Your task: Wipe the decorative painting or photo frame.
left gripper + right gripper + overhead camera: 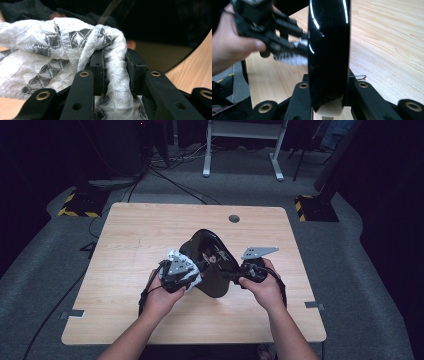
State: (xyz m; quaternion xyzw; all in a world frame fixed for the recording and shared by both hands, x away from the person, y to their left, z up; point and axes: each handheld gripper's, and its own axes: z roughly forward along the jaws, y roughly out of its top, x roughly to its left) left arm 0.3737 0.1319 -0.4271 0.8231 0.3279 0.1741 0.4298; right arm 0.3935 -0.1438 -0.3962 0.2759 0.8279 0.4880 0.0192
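A glossy black bowl (212, 265) is held up on edge just below the centre of the high view, above the wooden table (130, 235). I cannot tell whether anything sits inside it. Its surface is shiny black, catching streaks of light, with a faint pale marking on the face turned upward. In the right gripper view its rim runs straight up the middle of the frame as a dark, curved band.

The right gripper (239, 276), right of centre in the high view, has its jaws pinching the bowl's rim, one on each side of the wall.

The left gripper (187, 276), left of the bowl, has its jaws pressed together on a white cloth (50, 52) with grey diamond patterning; a twisted fold runs up between them. The cloth lies against the bowl's left side.
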